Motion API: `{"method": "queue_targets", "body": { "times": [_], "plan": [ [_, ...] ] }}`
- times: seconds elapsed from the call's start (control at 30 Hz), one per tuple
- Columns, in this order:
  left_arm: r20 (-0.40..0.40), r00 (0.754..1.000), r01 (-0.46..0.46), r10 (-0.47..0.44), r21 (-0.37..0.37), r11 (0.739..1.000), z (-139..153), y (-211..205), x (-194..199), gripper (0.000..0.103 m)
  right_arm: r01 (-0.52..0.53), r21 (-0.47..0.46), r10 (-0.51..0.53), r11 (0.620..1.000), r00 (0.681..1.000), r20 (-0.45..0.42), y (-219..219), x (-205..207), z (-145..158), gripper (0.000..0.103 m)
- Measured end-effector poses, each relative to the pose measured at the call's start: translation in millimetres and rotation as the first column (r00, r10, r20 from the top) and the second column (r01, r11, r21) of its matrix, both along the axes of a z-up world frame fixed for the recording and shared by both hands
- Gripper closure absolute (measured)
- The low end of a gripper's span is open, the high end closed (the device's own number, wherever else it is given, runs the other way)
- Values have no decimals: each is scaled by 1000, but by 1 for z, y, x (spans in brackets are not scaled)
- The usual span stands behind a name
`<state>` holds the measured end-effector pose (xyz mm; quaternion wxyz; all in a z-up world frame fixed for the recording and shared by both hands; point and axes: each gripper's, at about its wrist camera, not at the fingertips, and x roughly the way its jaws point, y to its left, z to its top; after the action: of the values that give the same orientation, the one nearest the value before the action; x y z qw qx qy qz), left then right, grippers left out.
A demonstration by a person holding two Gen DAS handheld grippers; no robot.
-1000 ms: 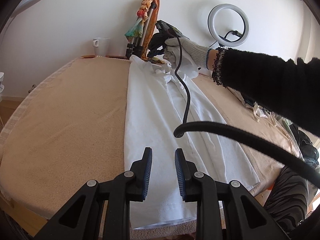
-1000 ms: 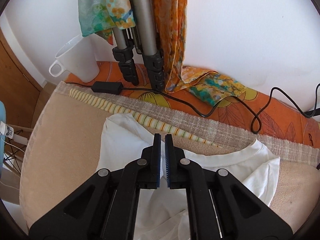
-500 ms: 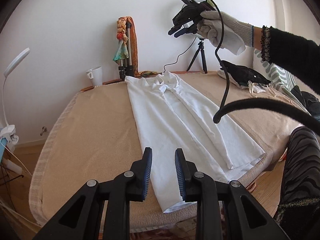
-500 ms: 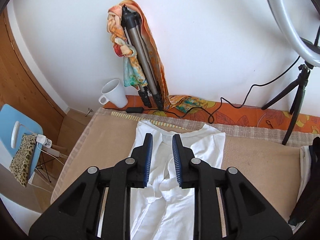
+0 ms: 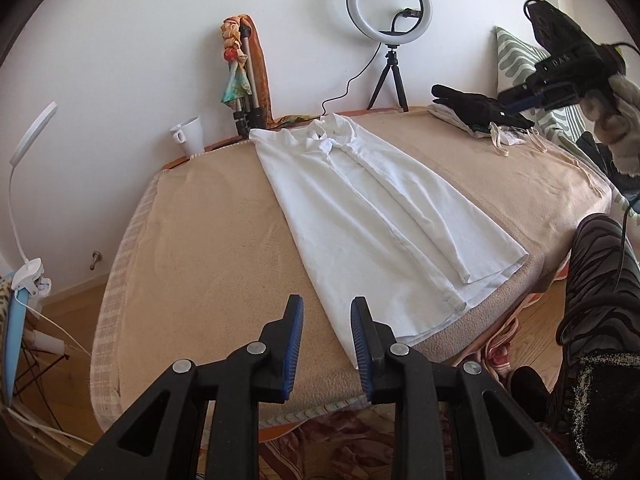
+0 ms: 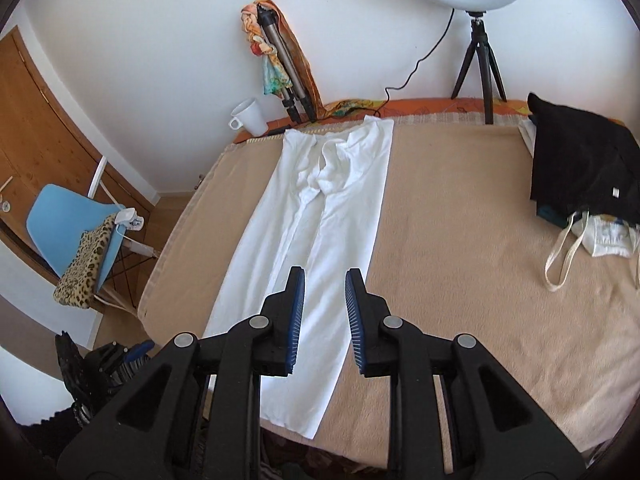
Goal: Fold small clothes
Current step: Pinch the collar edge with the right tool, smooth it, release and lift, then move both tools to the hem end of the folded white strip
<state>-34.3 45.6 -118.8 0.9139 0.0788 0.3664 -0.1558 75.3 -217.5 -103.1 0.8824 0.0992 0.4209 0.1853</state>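
A white shirt [image 5: 372, 216] lies flat and lengthwise on the beige-covered table [image 5: 208, 248], both long sides folded in to the middle, collar at the far end. It also shows in the right wrist view [image 6: 320, 216]. My left gripper [image 5: 326, 346] is open and empty, above the table's near edge by the shirt's hem. My right gripper [image 6: 323, 320] is open and empty, held above the shirt's near half. In the left wrist view the right gripper [image 5: 532, 98] is raised at the far right.
A white mug [image 5: 188, 134], a tripod with a coloured scarf [image 5: 244, 80] and a ring light [image 5: 390, 0] stand at the far edge. Black clothes and a tote bag [image 6: 576, 176] lie at the right. A blue chair [image 6: 76, 220] stands left of the table.
My right gripper let go of the shirt's collar, opened, and pulled up and back to the near end. My left gripper drew back from the hem. The shirt lies still.
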Motion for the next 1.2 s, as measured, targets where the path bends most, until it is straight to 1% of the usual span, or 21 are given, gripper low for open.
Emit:
{"method": "queue_targets", "body": {
  "times": [0.1, 0.17, 0.23, 0.3, 0.43, 0.5, 0.53, 0.57, 0.67, 0.77, 0.8, 0.83, 0.87, 0.9, 0.93, 0.97, 1.07, 1.1, 1.13, 1.2],
  "plan": [
    [-66, 998, -19, 14, -82, 996, -4, 2, 4, 77, -14, 38, 20, 999, 990, -143, 8, -25, -58, 80],
    [-106, 994, -35, 23, -114, 993, -10, 2, 8, 77, -33, 40, 41, 999, 977, -210, 16, -33, -89, 80],
    [-167, 986, -53, 25, -162, 985, -17, 3, 15, 77, -46, 39, 55, 998, 967, -248, 24, -37, -108, 80],
    [-222, 975, -72, 27, -199, 977, -25, 5, 21, 76, -57, 45, 67, 997, 960, -273, 27, -37, -122, 80],
    [-285, 957, -129, 53, -254, 959, -31, 15, 27, 72, -59, 68, 76, 996, 957, -280, 24, -34, -132, 80],
    [-317, 947, -148, 45, -309, 940, -33, 23, 31, 70, -52, 93, 77, 994, 954, -291, 18, -32, -135, 78],
    [-334, 942, -160, 43, -331, 930, -35, 26, 34, 70, -51, 121, 85, 991, 949, -302, 16, -31, -138, 71],
    [-351, 935, -178, 48, -348, 920, -38, 29, 36, 70, -50, 142, 93, 989, 946, -311, 15, -29, -139, 66],
    [-398, 916, -213, 44, -392, 895, -46, 34, 45, 70, -48, 165, 100, 985, 941, -322, 12, -26, -144, 66],
    [-435, 900, -228, 29, -413, 882, -54, 33, 53, 70, -63, 176, 119, 982, 938, -326, 16, -25, -146, 66],
    [-446, 895, -231, 20, -422, 877, -56, 32, 54, 71, -70, 166, 122, 984, 937, -329, 18, -24, -146, 66],
    [-462, 887, -237, 13, -431, 871, -59, 31, 57, 73, -81, 153, 127, 985, 937, -324, 19, -23, -146, 67],
    [-475, 880, -246, 8, -442, 863, -62, 31, 58, 75, -94, 129, 131, 987, 939, -319, 22, -23, -146, 74],
    [-477, 879, -250, 5, -451, 857, -63, 32, 60, 82, -105, 103, 133, 989, 940, -313, 25, -23, -145, 83],
    [-476, 879, -252, 10, -449, 857, -64, 31, 61, 94, -119, 89, 141, 989, 940, -312, 26, -22, -145, 90],
    [-471, 882, -253, 18, -441, 861, -63, 31, 61, 98, -124, 90, 146, 988, 939, -311, 27, -22, -146, 96],
    [-455, 890, -251, 25, -444, 860, -60, 33, 57, 101, -137, 103, 162, 985, 938, -305, 21, -28, -144, 98],
    [-445, 895, -243, 24, -442, 863, -58, 33, 55, 101, -144, 126, 177, 981, 935, -306, 17, -31, -142, 98],
    [-435, 900, -235, 24, -439, 867, -56, 33, 53, 101, -145, 132, 179, 981, 937, -299, 14, -32, -140, 98],
    [-430, 903, -225, 22, -429, 875, -56, 31, 54, 101, -143, 129, 176, 981, 938, -298, 13, -30, -143, 98]
  ]
}}
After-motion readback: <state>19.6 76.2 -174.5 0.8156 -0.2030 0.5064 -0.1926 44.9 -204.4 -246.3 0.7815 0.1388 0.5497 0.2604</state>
